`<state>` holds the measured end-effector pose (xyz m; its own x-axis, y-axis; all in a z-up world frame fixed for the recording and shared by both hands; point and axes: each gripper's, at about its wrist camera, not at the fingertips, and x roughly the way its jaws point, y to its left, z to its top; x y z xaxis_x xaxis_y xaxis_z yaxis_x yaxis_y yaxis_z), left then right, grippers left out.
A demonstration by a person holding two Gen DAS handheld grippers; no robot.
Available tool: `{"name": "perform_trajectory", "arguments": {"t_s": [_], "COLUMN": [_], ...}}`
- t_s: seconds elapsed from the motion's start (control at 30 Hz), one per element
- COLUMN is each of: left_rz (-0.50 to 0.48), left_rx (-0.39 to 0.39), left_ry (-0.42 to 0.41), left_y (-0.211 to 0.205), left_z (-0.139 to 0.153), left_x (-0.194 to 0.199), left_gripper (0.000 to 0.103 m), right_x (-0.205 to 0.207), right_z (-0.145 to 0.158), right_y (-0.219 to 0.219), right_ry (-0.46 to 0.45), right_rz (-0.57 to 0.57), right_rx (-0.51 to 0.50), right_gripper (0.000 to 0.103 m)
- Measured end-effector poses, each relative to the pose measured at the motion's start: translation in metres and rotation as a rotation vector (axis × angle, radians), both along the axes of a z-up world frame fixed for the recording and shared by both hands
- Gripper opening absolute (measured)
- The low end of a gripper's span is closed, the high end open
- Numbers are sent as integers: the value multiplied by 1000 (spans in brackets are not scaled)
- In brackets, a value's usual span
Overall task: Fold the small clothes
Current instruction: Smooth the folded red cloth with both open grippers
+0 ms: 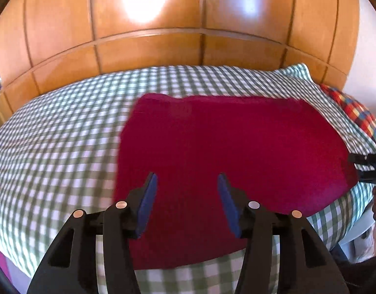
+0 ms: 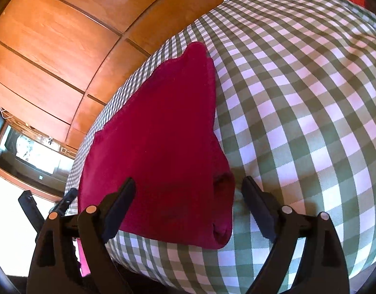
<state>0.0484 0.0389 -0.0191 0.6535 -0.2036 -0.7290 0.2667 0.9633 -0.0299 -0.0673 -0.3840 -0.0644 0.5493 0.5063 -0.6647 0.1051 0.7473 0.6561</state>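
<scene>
A dark red garment (image 1: 237, 142) lies folded flat on the green-and-white checked bed cover (image 1: 53, 134). My left gripper (image 1: 186, 178) hovers over its near part, blue pads apart, nothing pressed between them. My right gripper (image 1: 355, 166) shows at the garment's right end. In the right wrist view the garment (image 2: 158, 134) runs away from me, its thick folded end lying between the wide-open jaws of my right gripper (image 2: 189, 181). The right fingertip (image 2: 249, 183) stands clear of the cloth. My left gripper (image 2: 48, 196) appears past the garment's left edge.
A glossy wooden wardrobe (image 1: 148, 49) stands behind the bed. A red, blue and yellow plaid pillow (image 1: 352, 112) lies at the bed's right end. A dark screen (image 2: 33, 154) sits on a low unit at the far left. The bed's near edge (image 2: 163, 264) drops off just under the grippers.
</scene>
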Motion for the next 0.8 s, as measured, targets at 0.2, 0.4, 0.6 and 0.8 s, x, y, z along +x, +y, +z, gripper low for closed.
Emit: {"name": "perform_trajectory", "arguments": {"t_s": [0.2, 0.4, 0.6, 0.8], "left_rz": [-35, -32, -22, -8], "left_rx": [27, 15, -10, -70], "left_ry": [28, 42, 54, 70], "left_y": [-17, -17, -16, -8], "left_z": [-19, -25, -31, -32], "left_x": [8, 11, 16, 19], "left_gripper": [51, 54, 58, 59], "right_x": [7, 20, 32, 43], "right_z": [1, 3, 1, -2], "right_y": [-2, 6, 20, 29], "right_ry": [2, 9, 16, 23], "right_rz": [31, 62, 115, 146], "right_rx": [35, 15, -44, -54], "right_gripper": [92, 91, 87, 64]}}
